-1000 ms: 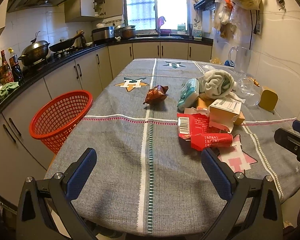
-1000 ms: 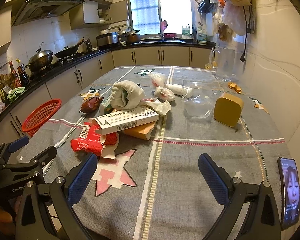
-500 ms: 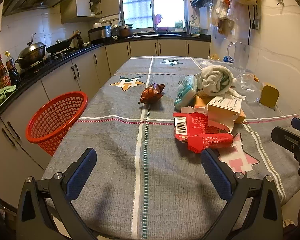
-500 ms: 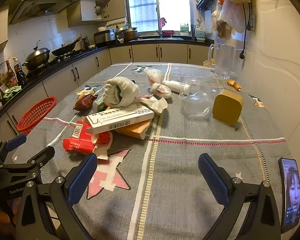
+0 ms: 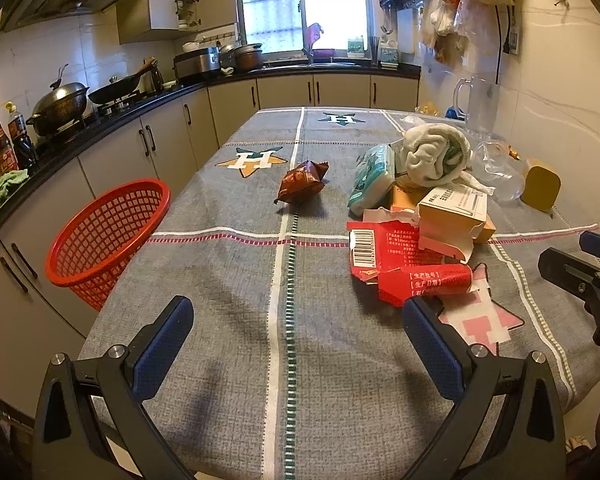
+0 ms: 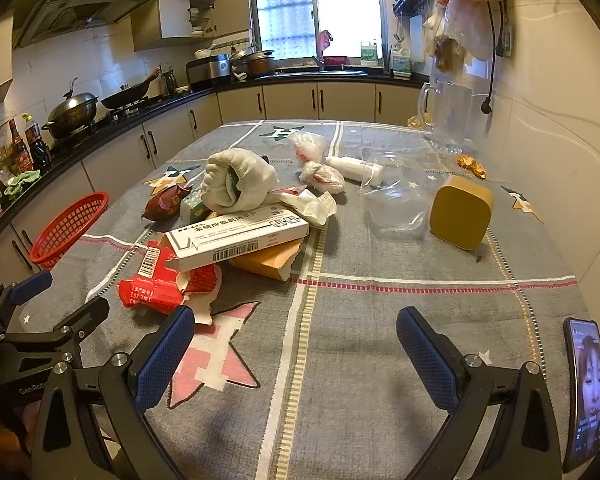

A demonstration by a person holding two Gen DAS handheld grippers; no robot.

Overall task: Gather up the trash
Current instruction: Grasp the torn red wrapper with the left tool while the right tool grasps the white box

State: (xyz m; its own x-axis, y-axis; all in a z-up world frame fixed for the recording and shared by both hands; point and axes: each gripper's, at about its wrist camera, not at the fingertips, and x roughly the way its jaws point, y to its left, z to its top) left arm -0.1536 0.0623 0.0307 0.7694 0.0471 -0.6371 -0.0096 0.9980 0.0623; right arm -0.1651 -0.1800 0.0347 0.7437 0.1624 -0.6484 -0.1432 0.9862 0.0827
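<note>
Left wrist view: our left hand-held gripper [image 5: 296, 334] hovers released, jaws spread and empty, above the grey patterned table [image 5: 228, 280]. We take the torn red cardboard carton [image 5: 404, 264] as landmark; it lies just ahead of the gripper's right finger. The crumpled brown foil snack wrapper [image 5: 302, 181] sits apart, beyond and left of the carton. The red plastic mesh basket [image 5: 108, 232], off the table edge well left of the carton, appears empty.

Right wrist view: our right hand-held gripper [image 6: 294, 342] is likewise released and holds nothing. The white printed medicine box [image 6: 236, 238] rests on the carton [image 6: 160, 280]. We judge the carton light, flimsy and crushable; pinch its rolled near end. The clear plastic container [image 6: 396, 200], right of the carton, looks empty.
</note>
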